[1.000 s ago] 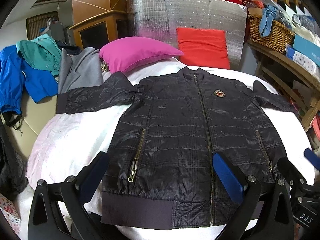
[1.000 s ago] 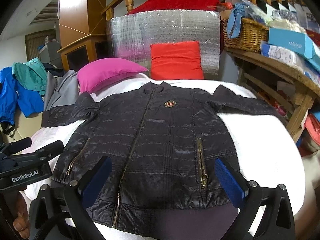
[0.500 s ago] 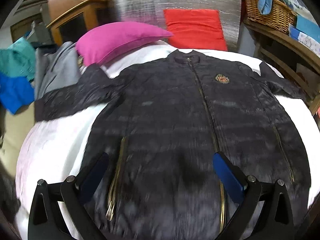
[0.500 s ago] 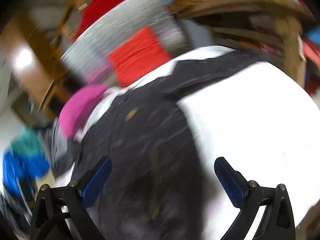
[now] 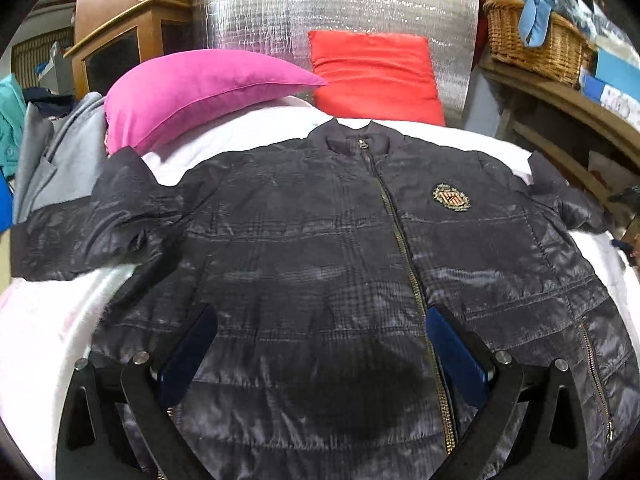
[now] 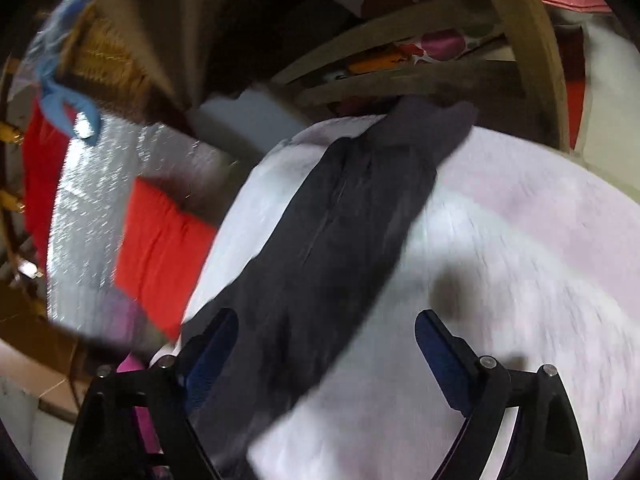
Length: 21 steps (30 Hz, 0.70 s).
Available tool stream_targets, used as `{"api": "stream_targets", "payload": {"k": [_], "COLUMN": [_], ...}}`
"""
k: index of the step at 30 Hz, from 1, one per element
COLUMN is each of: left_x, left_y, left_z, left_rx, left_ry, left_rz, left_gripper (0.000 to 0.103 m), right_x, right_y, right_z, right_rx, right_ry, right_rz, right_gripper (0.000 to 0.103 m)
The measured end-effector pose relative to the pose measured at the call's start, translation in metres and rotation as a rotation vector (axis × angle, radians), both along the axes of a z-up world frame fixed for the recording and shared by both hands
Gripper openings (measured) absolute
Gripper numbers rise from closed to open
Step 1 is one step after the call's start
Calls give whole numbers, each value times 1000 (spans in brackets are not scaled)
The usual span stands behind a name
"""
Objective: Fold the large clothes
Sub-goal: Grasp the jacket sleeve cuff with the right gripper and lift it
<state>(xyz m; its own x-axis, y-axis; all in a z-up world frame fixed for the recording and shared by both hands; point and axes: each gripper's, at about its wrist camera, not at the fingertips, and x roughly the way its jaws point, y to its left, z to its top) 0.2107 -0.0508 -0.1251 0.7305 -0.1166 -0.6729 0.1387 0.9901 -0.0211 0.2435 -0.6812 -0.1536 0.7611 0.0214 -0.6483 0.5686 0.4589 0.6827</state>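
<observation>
One dark quilted jacket (image 5: 320, 248) flat on white bed (image 5: 48, 320), zipped, sleeves spread sideways. Right sleeve (image 6: 360, 216) cuff reaches bed edge by wooden shelf frame (image 6: 532, 40); bare sheet beside it. Left tongs (image 5: 320, 344) wide open over jacket front, nothing gripped. Right tongs (image 6: 326, 344) open, just been closing a bit, sleeve between, pads not pressing. Pink pillow (image 5: 192, 88), red cushion (image 5: 372, 76), foil panel (image 5: 320, 4) behind collar. Wicker basket (image 5: 536, 44) up right.

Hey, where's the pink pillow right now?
In the left wrist view, the pink pillow lies upper left on the white bed, beside the red cushion and just behind the black jacket.
</observation>
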Motion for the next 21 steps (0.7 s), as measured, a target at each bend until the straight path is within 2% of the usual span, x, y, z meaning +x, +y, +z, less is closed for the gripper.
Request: {"api": "stream_targets", "payload": {"k": [2,3,4,6,9,13,16,18,21], "left_x": [3,6,8,11,15,15,13,13,13], "left_y": [1,2,4,12,23,41,52,60,71], "left_z": [-3,-4,-4,-4,-3,4,8,11,15], "left_rx": [-19,-29,-43,-59,-97,-153,-183,-201,-214], "left_ry": [23,31,39,35,55,56,48,42,27], "left_rz": [0,-6,-10,16,50,92,122,145,184], "left_gripper": [103,103,103,103,103,103,103,103,103], "right_x": [17,28,42,53,71,95,98,100,101], "right_y": [-2,-1,3,15,54,153,248,315,398], "right_z": [0,5,6,23,80,168,211,223,204], "right_rx": [-49,-93,-108,-188,-372,-565,-666,-712,-736], "right_ry": [47,86,130,188,169,50,-60,-118,-151], "right_rz": [-5,2,35,65,123,260,414,519,665], "right_gripper": [84,62,15,13,12,12,12,12,12]}}
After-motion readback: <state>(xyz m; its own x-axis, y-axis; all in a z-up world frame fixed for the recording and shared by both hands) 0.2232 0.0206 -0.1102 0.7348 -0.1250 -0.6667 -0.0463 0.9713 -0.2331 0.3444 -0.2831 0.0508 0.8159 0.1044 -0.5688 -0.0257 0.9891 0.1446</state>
